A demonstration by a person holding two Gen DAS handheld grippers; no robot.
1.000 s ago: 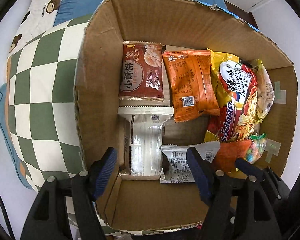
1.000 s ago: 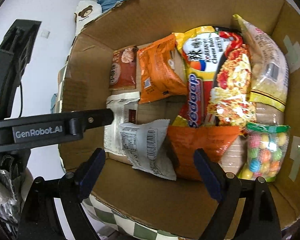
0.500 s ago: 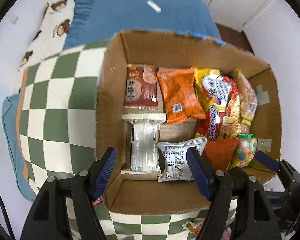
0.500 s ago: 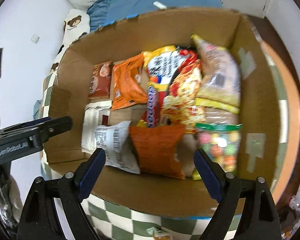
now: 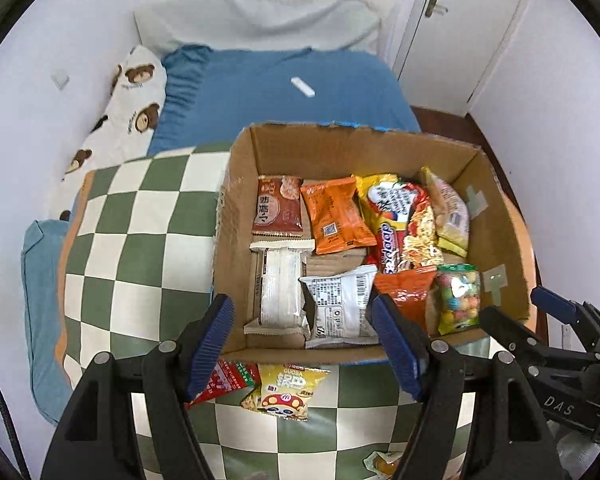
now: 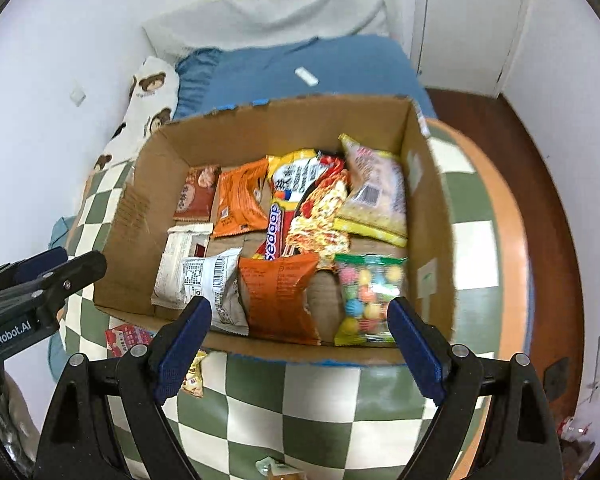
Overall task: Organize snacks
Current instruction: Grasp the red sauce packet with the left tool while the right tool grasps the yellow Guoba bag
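Sitting near edge of checked surface, box could slide if bumped. Yellow packet and red packet lie just beside box's near wall, tight reach. Left tool and right tool both spread, empty.

Left view: looks steeply down from above the box's near-left corner, toward the bed and door.
Right view: looks steeply down from above the box's near edge, further right.
Nearness: both well above the box, all of it in frame.
Shared: box, checked cloth, bed, door.
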